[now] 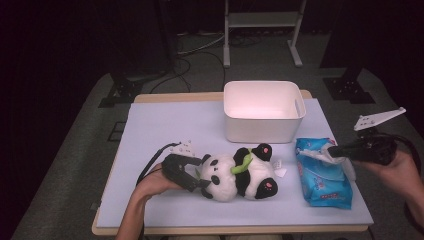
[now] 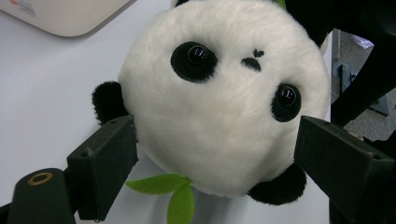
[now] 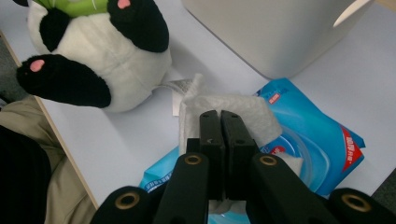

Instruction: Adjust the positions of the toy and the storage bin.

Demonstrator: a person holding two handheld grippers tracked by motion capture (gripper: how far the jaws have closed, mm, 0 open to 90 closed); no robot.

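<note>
**Dark room, pale blue table top: panda and wipes in hand**

I see the table top (image 1: 165, 125), white bin (image 1: 263, 111) at the far edge. Plush panda (image 1: 239, 176) lies with its head between my left gripper (image 1: 196, 176) jaws, which stand apart beside its cheeks. Blue wipes pack (image 1: 322, 175) sits under my right gripper (image 3: 219, 122), whose jaws are clamped on a white wipe (image 3: 231, 109) drawn from it.

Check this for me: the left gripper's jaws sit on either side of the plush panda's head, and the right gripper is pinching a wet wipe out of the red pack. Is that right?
One thing is off: the wipes pack is blue, not red, as the right gripper view shows. The rest stands: the left gripper has its jaws on either side of the plush panda's head, and the right gripper is shut on a wet wipe drawn from that pack.
</note>
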